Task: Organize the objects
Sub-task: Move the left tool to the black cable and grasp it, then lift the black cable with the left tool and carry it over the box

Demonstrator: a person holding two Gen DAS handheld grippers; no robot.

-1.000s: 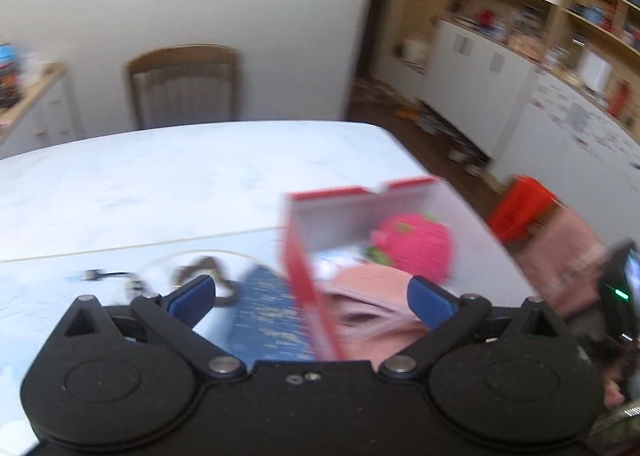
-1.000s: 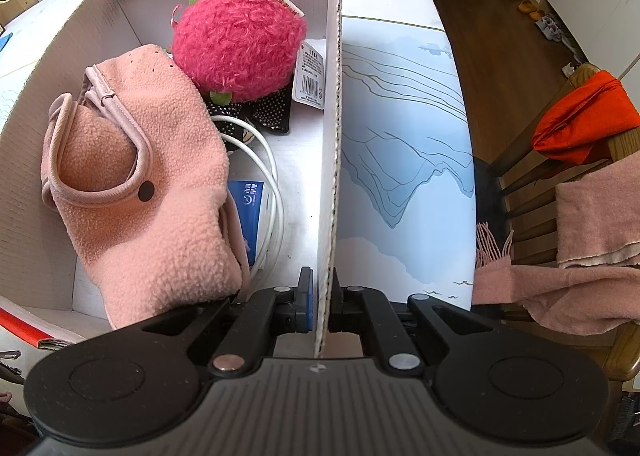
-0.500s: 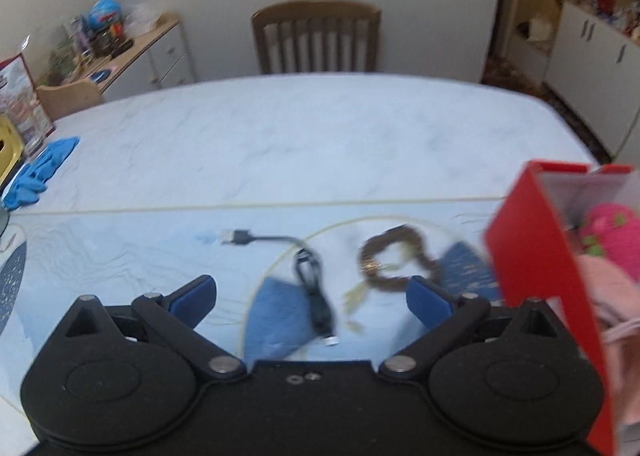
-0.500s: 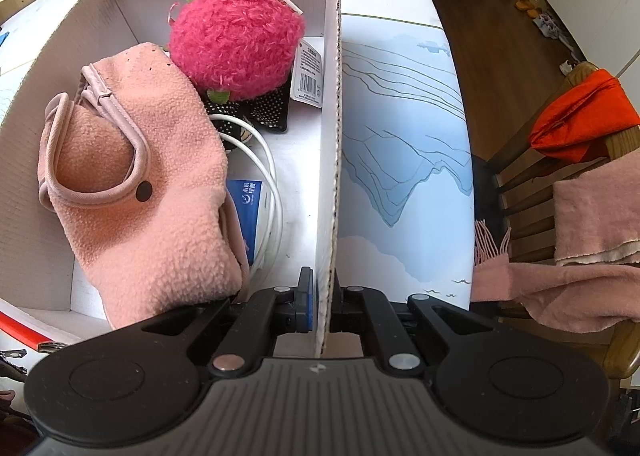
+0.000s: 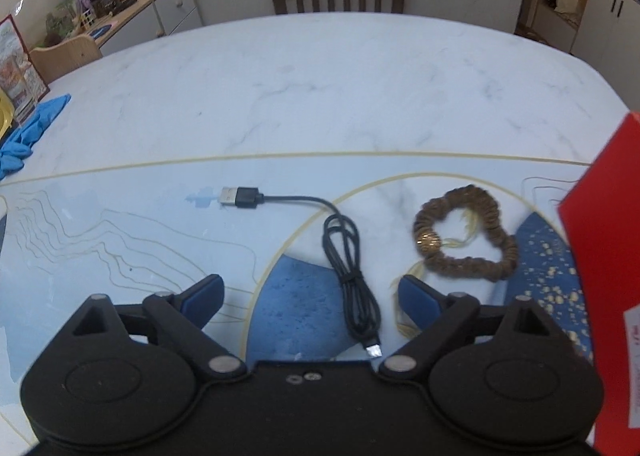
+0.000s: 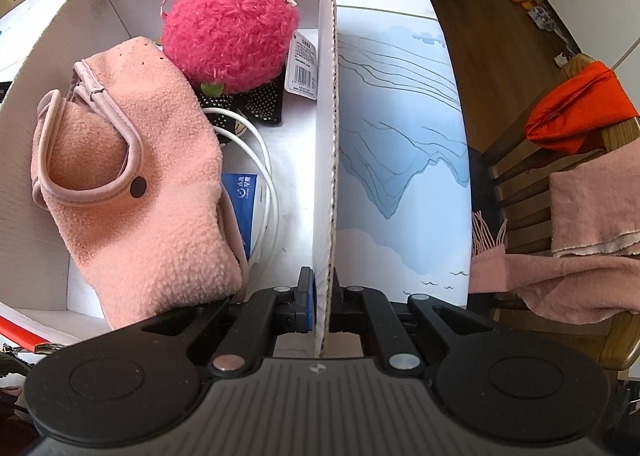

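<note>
Cable [image 5: 352, 276] now sits between the closing left gripper [image 5: 310, 294] fingers, which swung over from the box [image 6: 328, 136]; right gripper [image 6: 322, 306] stays clamped on its wall.

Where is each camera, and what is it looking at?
Left wrist view: sits on the left tool, looking down and forward at the black cable and brown scrunchie on the table; its jaws are closing, with the cable lying between them, untouched.
Right wrist view: sits on the right tool, looking steeply down into the box holding the pink fuzzy toy and pink fleece; the tool pinches the box wall.
Shared: the box and the table. No hand shows.
</note>
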